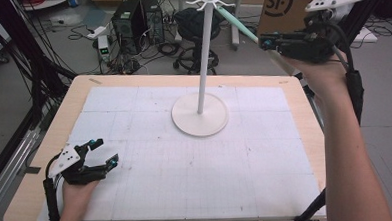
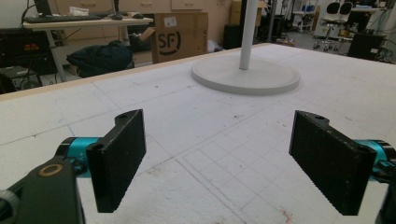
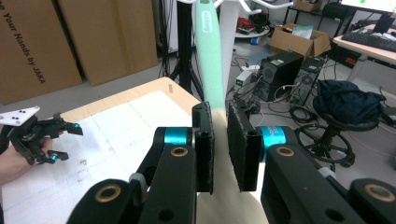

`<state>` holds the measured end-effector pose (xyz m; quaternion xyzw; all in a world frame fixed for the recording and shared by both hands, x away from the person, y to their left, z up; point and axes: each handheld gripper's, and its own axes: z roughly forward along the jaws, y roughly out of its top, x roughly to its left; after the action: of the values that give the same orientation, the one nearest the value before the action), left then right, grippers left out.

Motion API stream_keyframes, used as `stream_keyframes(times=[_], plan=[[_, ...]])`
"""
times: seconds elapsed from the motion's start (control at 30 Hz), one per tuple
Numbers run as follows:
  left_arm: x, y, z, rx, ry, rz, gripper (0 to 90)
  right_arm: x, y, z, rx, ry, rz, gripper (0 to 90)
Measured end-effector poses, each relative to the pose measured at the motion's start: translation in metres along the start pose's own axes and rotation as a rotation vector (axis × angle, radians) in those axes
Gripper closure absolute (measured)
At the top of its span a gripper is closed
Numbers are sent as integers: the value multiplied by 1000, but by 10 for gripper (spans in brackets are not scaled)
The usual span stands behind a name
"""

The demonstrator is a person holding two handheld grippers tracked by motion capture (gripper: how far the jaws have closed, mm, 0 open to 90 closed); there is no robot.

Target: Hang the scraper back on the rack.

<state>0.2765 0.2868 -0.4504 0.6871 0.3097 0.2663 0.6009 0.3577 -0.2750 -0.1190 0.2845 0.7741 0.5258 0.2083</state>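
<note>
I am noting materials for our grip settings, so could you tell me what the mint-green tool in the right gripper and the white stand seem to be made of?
The mint-green tool looks like smooth matte plastic or silicone, with an even colour and soft sheen. The white stand looks like painted metal or plastic; its uniform matte coat leaves that open.

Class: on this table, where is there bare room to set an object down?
The white mat is bare between the stand's round base and the near edge, and along the right side. The near-left corner is taken by the open left gripper; the stand's pole blocks the far middle.
</note>
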Motion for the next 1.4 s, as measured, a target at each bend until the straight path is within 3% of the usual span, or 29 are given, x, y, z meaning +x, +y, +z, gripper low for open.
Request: stream_keyframes(times=[0.5,0.7,0.93,1.07,1.17,1.4], plan=[[0,0,0,0,0,1,192,0,-3,15,32,-12,-5,811],[0,0,0,2,-1,4,192,-3,-8,24,56,-48,11,811],[0,0,0,1,-1,4,192,-4,-14,32,47,-52,4,793],[0,0,0,2,-2,4,192,-3,-18,30,4,-55,-3,603],[0,0,0,2,-2,3,192,-2,-25,28,-12,-48,-25,514],[0,0,0,1,1,-1,192,4,-67,20,-65,-1,-58,358]])
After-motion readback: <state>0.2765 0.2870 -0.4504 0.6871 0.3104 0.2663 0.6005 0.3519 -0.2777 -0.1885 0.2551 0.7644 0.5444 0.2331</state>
